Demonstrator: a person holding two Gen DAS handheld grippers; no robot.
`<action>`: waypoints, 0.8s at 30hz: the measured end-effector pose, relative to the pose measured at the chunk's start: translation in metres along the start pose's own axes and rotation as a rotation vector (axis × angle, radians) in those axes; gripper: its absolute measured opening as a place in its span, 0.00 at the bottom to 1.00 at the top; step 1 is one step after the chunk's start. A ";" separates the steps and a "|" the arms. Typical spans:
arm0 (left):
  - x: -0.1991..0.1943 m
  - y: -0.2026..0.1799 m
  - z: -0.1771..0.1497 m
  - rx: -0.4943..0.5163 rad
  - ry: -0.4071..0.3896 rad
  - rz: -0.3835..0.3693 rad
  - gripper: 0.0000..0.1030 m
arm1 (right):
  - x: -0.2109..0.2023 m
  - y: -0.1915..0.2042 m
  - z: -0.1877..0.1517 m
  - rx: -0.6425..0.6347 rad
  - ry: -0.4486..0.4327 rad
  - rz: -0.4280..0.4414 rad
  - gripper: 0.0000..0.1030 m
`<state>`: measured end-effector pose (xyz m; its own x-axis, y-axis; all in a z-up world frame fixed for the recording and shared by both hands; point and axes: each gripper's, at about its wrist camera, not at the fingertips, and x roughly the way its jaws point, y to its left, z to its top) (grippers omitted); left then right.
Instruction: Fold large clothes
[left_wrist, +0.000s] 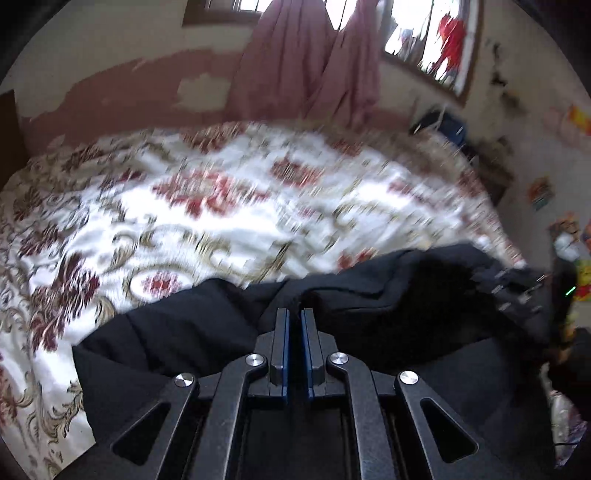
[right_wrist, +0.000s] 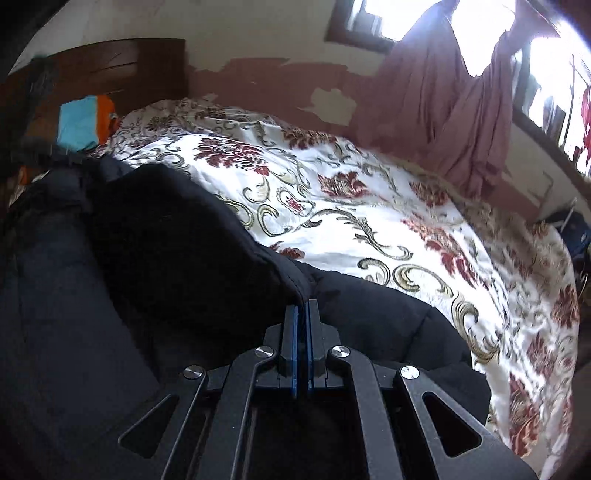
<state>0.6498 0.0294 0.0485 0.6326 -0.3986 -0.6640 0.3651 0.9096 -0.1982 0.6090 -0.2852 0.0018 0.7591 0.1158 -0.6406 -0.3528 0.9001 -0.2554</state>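
Note:
A large black padded garment (left_wrist: 192, 328) lies across the near side of a bed with a white, red and gold floral cover (left_wrist: 229, 206). In the left wrist view my left gripper (left_wrist: 294, 312) is shut on a fold of the black garment, which rises slightly at its blue-lined fingers (left_wrist: 283, 332). In the right wrist view the same black garment (right_wrist: 155, 251) fills the left and lower part, over the floral cover (right_wrist: 369, 221). My right gripper (right_wrist: 303, 304) is shut on a raised edge of it, pinched between the blue pads.
Pink curtains (left_wrist: 306, 62) hang below bright windows on a peeling wall behind the bed. A dark wooden headboard (right_wrist: 110, 70) and a blue and orange bundle (right_wrist: 86, 123) sit at the bed's head. Dark clutter (left_wrist: 443, 125) stands by the far corner.

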 end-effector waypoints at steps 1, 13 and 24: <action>-0.009 -0.003 0.004 0.000 -0.045 -0.037 0.08 | -0.001 0.003 -0.001 -0.016 -0.001 -0.001 0.03; 0.093 -0.043 0.015 -0.013 0.242 -0.041 0.06 | -0.010 0.025 -0.005 -0.142 0.018 -0.021 0.03; 0.091 -0.034 -0.011 -0.015 0.207 -0.050 0.04 | -0.023 -0.026 0.052 0.283 -0.003 0.261 0.07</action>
<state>0.6875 -0.0363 -0.0130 0.4595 -0.4125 -0.7866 0.3812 0.8915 -0.2448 0.6293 -0.2893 0.0604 0.6657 0.3572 -0.6552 -0.3701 0.9204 0.1259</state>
